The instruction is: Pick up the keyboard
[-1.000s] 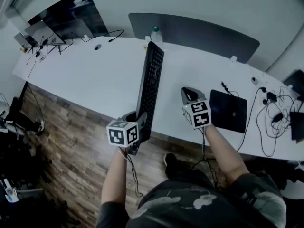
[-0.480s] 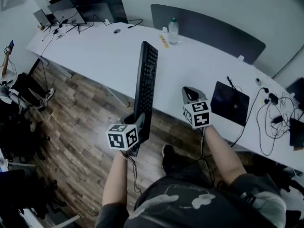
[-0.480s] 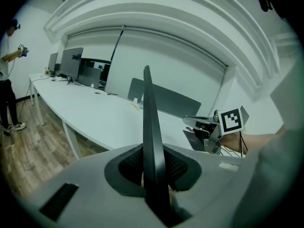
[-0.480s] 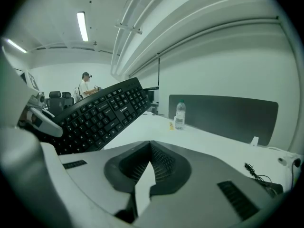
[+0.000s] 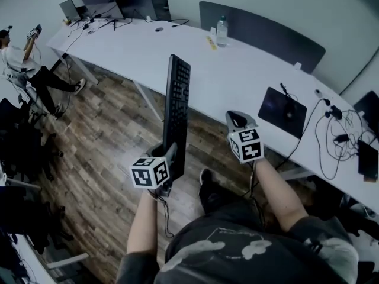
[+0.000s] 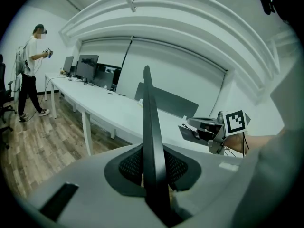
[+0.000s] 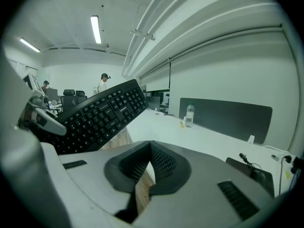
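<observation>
your left gripper (image 5: 170,154) is clamped on one short end of the black keyboard (image 5: 176,106), jaws pressed on either face of it. the keyboard stands on edge in the air, running straight out ahead of the jaws, its keys turned toward your right gripper (image 5: 236,118). seen from the left gripper view it is only a thin dark blade rising between the pads. your right gripper rides just beside the left, on the keyboard's key side, jaws together and holding nothing. ahead of both grippers stretches the long white table (image 5: 249,78), with wood floor (image 5: 100,141) below the left gripper and the keyboard. ahead and to the right of the right gripper a dark pad (image 5: 282,108) lies on the table, with a tangle of cables (image 5: 334,136) further right. far ahead, a water bottle (image 5: 222,31) stands near the table's back edge, before a dark partition panel (image 5: 266,33). well off to the left gripper's left, a person (image 5: 16,61) stands on the floor.
</observation>
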Available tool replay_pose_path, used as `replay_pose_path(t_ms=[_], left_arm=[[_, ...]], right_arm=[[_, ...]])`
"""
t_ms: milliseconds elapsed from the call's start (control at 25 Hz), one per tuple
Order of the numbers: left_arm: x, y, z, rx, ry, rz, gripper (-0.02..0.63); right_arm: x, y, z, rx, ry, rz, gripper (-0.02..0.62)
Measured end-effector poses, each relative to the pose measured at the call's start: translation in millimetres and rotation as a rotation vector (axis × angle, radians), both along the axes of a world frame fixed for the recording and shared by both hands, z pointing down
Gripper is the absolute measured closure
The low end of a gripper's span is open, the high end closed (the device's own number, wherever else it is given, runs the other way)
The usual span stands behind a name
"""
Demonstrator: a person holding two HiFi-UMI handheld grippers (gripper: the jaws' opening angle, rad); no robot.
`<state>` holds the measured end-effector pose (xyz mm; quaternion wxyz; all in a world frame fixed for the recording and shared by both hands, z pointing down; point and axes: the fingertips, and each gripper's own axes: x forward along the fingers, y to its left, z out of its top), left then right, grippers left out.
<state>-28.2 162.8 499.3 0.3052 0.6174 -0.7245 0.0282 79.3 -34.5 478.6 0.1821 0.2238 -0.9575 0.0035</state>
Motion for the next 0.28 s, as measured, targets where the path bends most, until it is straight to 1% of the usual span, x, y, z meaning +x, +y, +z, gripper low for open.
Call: replay_pose_path(t_ms=[280], left_arm=[[44,60,-4,0.004,-0.015,-0.03,0.535]], right_arm=[[39,66,0,-0.022,-0.007,-0.051,0.597]])
